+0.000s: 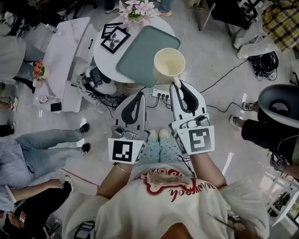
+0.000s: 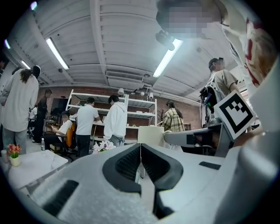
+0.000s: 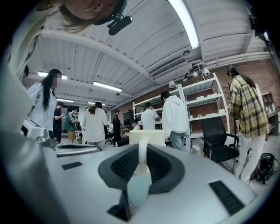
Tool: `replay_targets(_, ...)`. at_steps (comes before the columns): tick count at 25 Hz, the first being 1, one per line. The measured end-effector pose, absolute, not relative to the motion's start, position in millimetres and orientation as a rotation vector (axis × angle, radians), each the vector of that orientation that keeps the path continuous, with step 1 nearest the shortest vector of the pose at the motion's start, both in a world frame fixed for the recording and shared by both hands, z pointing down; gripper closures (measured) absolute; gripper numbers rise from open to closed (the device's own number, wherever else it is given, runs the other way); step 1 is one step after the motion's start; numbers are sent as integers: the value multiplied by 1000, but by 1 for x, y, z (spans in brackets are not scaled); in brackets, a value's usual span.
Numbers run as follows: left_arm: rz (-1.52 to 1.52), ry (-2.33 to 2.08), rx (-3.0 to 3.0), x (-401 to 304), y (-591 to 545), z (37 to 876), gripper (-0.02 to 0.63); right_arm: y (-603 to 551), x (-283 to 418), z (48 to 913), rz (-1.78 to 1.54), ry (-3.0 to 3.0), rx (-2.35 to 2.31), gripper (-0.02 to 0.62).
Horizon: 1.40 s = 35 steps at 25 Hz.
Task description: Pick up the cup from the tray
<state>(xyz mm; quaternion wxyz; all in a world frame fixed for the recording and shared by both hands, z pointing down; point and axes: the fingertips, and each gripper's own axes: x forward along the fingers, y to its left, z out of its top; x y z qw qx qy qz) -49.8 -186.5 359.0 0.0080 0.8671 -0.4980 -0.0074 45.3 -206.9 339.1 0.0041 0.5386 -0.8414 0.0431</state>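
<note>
A cream cup [image 1: 169, 65] hangs in the air over the near right corner of the grey-green tray [image 1: 138, 53], which lies on a round white table [image 1: 103, 63]. My right gripper [image 1: 176, 85] is shut on the cup's handle; in the right gripper view the handle [image 3: 142, 157] stands pinched between the pads, with the cup body [image 3: 146, 136] just beyond. My left gripper [image 1: 139, 96] is beside it at the left, level with it, jaws shut and nothing between them [image 2: 140, 162]. In the left gripper view the cup [image 2: 150, 134] shows at the tip of the right gripper [image 2: 192, 138].
Two framed pictures [image 1: 114, 37] and a bunch of flowers [image 1: 138, 9] share the round table. A power strip [image 1: 161, 94] and cables lie on the floor below the grippers. A long white table [image 1: 65, 56] stands at the left. Several people stand and sit around.
</note>
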Motion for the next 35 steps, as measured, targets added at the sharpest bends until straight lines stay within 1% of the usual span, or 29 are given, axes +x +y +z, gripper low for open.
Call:
replay_targets(5, -37, -1572, 2721, -42, -182, 348, 591, -193, 63, 329, 133, -2644, 1726, 537)
replay_targets(15, -57, -1645, 2714, -33, -160, 336, 592, -164, 67, 306, 179, -2781, 1702, 538)
replay_targets(23, -75, -1672, 2747, -41, -127, 319, 592, -130, 64, 288, 103, -2801, 1718, 538)
replay_targets(28, -108, -1651, 2792, -49, -84, 306, 592, -84, 57, 276, 65, -2813, 1771, 538)
replay_targets(35, -98, -1566, 2834, -57, 3, 294, 592, 14, 48, 266, 92, -2785, 1854, 538)
